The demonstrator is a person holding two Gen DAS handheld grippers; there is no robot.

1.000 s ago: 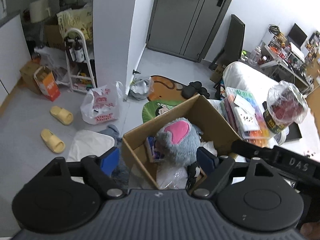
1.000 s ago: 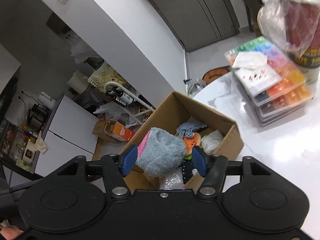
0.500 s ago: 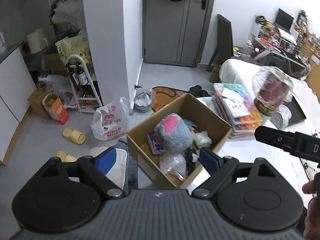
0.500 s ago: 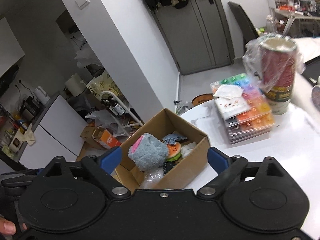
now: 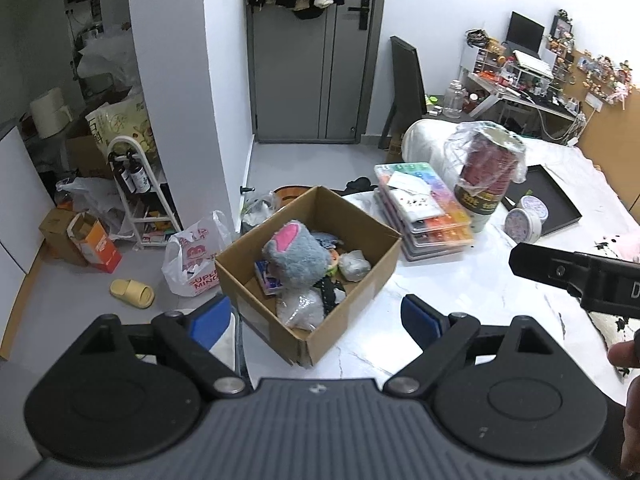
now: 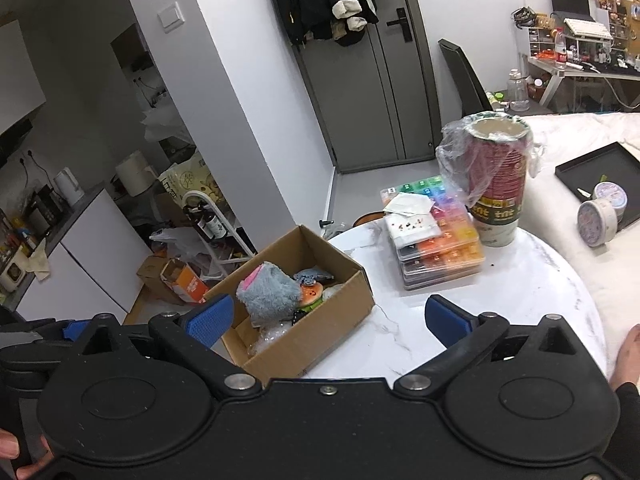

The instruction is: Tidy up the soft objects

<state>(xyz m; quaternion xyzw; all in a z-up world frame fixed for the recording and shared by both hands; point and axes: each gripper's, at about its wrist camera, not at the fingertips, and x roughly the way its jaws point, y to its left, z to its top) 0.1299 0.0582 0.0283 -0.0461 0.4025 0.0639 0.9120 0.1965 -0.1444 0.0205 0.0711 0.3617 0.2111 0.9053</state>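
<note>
Both claws hang wide and empty: left claw [image 5: 316,322], right claw [image 6: 326,320]. Just past them, the box [image 5: 352,300] sits at the table [image 5: 460,292] edge, grey plush [image 5: 296,252] lying on top of other soft bits. Farther right, something pink and white [image 5: 618,244] lies beyond, perhaps still to pack.

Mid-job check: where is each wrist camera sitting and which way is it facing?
Left wrist: behind the open left claw, above the table's near edge, facing the cardboard box; right claw body and fingertips at right.
Right wrist: behind the open right claw, facing the same box; the person's hands at both lower corners.
Shared: box, grey plush, bead cases.
</note>
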